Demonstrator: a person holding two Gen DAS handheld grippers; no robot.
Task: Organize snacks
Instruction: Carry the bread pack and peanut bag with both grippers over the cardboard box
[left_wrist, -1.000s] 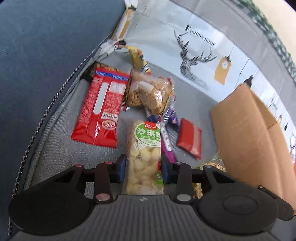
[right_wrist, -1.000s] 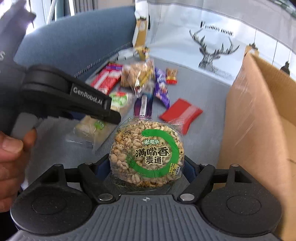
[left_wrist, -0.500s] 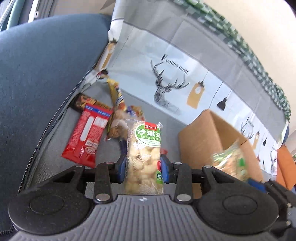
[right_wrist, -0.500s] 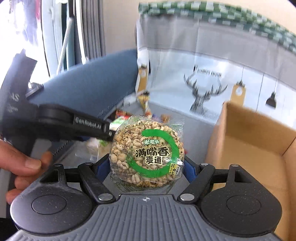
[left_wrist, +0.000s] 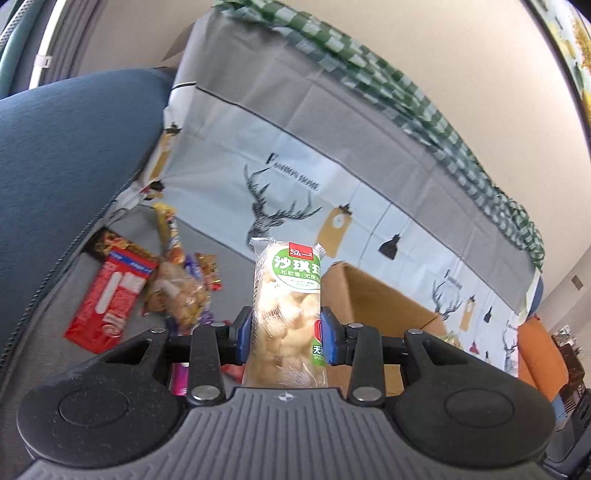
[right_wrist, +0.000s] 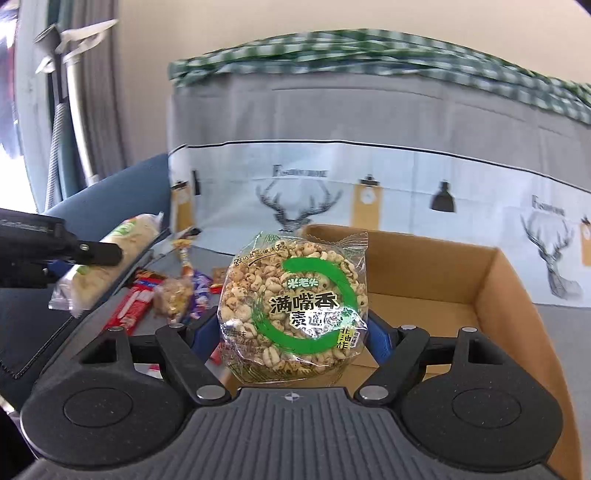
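Observation:
My left gripper (left_wrist: 286, 338) is shut on a long clear pack with a green label (left_wrist: 286, 295), held upright above the grey sofa seat. My right gripper (right_wrist: 291, 332) is shut on a round puffed-grain cake pack with a green ring (right_wrist: 293, 306), raised in front of the open cardboard box (right_wrist: 491, 295). The left gripper (right_wrist: 55, 254) with its long pack (right_wrist: 107, 266) also shows at the left of the right wrist view. Loose snacks lie on the seat: a red pack (left_wrist: 107, 299), a clear bag of brown pieces (left_wrist: 177, 291) and a yellow stick (left_wrist: 166, 225).
A dark blue sofa arm (left_wrist: 66, 166) rises on the left. A deer-print cloth (left_wrist: 295, 184) covers the sofa back behind the snacks. The cardboard box (left_wrist: 380, 295) stands right of the snack pile. An orange cushion (left_wrist: 535, 350) sits at the far right.
Both grippers have risen with their packs and tilted up, so the sofa back and wall fill more of the views. The right gripper has moved toward the box.

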